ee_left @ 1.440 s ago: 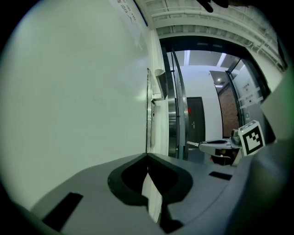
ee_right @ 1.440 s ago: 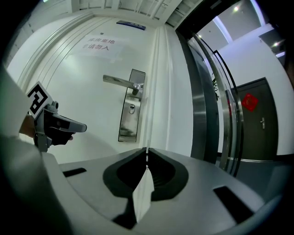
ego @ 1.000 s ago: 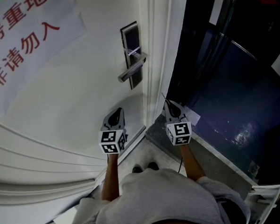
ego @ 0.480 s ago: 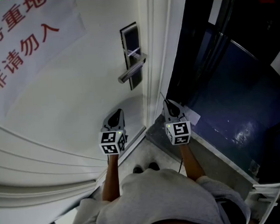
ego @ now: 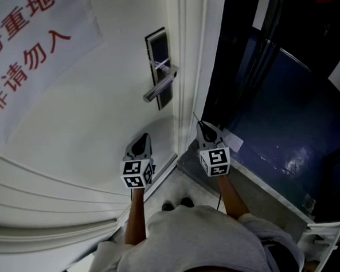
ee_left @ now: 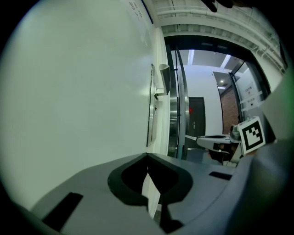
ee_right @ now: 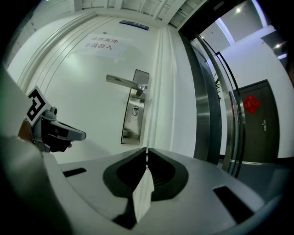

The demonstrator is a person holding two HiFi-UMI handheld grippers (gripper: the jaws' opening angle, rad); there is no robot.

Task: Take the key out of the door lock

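Note:
A dark lock plate (ego: 159, 67) with a silver lever handle (ego: 157, 88) sits on the white door (ego: 88, 120). In the right gripper view the plate (ee_right: 134, 108) shows a round keyhole cylinder (ee_right: 135, 110) under the handle (ee_right: 124, 82); I cannot make out a key there. Both grippers hang well below the lock, apart from the door hardware. My left gripper (ego: 141, 140) is shut with nothing in it, its tips (ee_left: 148, 156) meeting. My right gripper (ego: 204, 128) is also shut and empty, jaws closed to a point (ee_right: 147, 149).
A paper notice with red characters (ego: 27, 49) hangs on the door at upper left. The white door frame (ego: 197, 62) runs between the grippers. Right of it are a dark glass panel (ego: 271, 97) and a steel-framed doorway (ee_right: 216, 105). The person's shoes (ego: 177, 204) stand on the floor below.
The right gripper has crept slightly up and to the left. The left gripper and the door handle have not moved.

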